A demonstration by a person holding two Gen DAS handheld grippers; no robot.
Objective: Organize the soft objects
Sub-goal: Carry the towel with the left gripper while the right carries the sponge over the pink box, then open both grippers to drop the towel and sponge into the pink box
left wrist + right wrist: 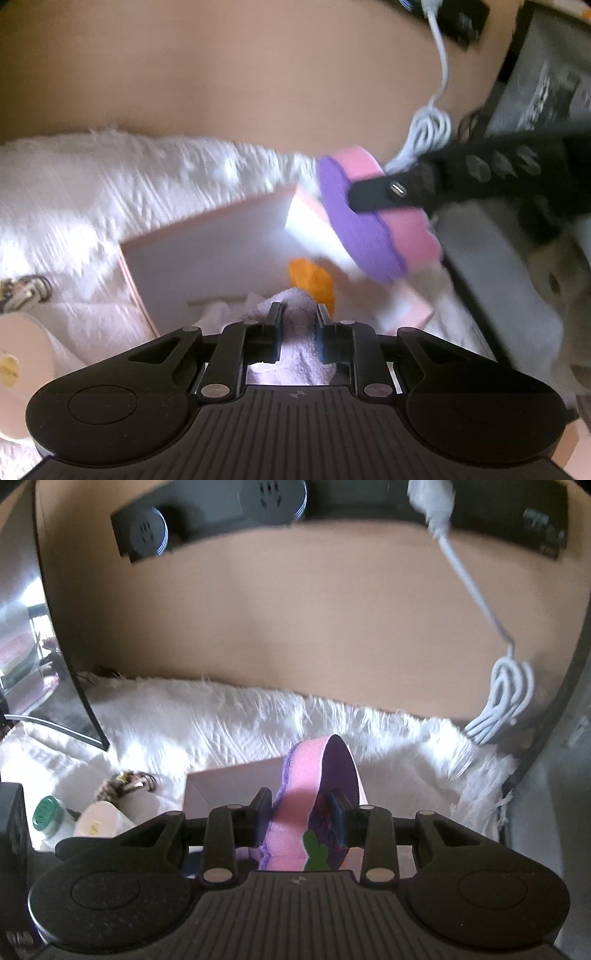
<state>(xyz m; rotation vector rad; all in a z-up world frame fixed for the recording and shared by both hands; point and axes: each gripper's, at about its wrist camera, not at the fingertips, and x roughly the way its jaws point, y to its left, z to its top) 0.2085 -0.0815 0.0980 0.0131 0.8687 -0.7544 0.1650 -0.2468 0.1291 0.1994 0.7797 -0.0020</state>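
- Fingers of your right gripper (301, 805) clamp the pink-and-purple foam piece (310, 775).
- Your left gripper (298, 314) straddles a pale towel (295, 332) above the pink box (207, 236); whether it grips, I cannot tell.

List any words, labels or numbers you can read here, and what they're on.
None can be read.
Black strip on the wall: pale print, too blurred.
White bottle with green cap: marking too small.
Pale roll: yellow mark, illegible.
Pink and purple foam piece: drawn shapes only, no letters.

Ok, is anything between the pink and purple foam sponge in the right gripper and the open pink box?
Nothing visible. The pink and purple foam sponge hangs over the pink box, which already holds an orange item.
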